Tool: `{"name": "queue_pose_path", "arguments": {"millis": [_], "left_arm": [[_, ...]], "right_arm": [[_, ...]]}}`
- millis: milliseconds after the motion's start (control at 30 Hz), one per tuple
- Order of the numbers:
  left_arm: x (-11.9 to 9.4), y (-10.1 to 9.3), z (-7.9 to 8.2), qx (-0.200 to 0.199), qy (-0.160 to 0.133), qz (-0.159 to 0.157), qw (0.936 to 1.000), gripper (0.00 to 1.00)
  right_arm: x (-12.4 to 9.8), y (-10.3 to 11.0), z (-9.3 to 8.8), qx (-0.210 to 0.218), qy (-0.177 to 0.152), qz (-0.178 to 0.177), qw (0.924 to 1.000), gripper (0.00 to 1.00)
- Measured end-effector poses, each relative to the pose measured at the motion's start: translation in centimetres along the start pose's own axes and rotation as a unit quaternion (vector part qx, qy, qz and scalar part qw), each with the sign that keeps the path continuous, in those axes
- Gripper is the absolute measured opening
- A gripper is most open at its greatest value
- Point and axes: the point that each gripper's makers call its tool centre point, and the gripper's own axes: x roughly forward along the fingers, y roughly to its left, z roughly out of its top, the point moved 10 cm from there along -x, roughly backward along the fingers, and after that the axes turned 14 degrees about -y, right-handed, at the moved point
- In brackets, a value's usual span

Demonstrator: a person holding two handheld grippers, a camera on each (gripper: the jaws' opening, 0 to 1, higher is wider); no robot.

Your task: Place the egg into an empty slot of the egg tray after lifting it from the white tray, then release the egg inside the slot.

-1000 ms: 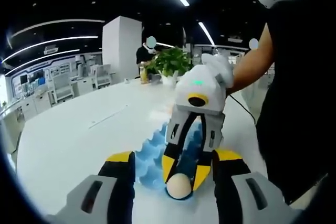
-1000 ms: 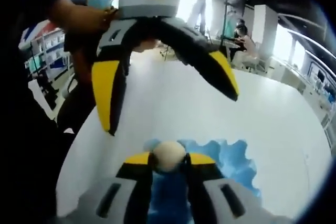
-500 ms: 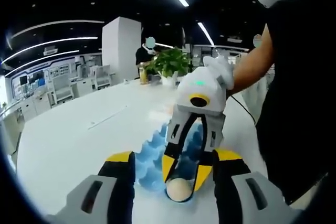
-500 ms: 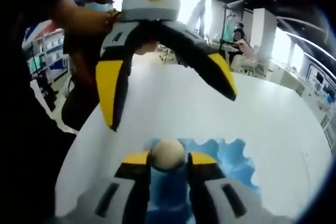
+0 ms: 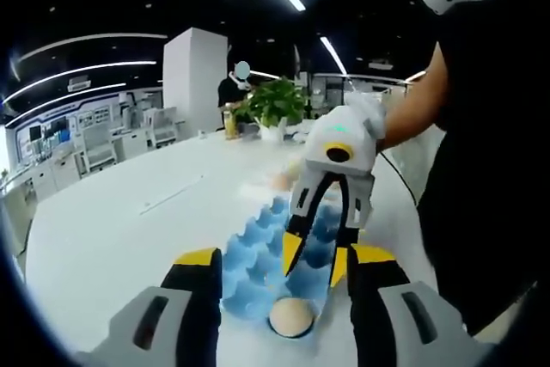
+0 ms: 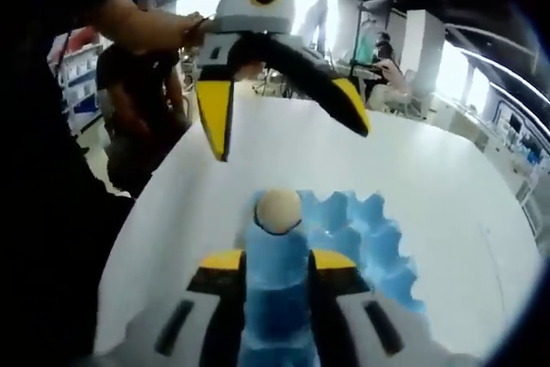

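White table [image 5: 112, 229] in open-plan office, potted plant [image 5: 275, 102] behind. Egg [image 6: 278, 210] in blue egg tray [image 5: 258, 268]. Right gripper [image 5: 314, 259] spread, empty; left gripper [image 6: 284, 131] spread. No legible writing.

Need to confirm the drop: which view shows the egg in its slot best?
The right gripper view: the egg sits unobstructed in the blue egg tray. The left gripper view shows it low, near the frame's edge.
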Motion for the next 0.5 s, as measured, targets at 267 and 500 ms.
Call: {"name": "queue_pose_path", "arguments": {"millis": [267,500], "left_arm": [[0.3,-0.2,0.1,0.001,0.001,-0.003,1.0000,0.59],[0.4,-0.4,0.3,0.003,0.000,-0.003,1.0000,0.59]], "right_arm": [[-3.0,0.0,-1.0,0.005,0.019,-0.030,0.9994,0.28],[-7.2,0.8,-1.8,0.021,0.020,-0.067,0.9973,0.28]]}}
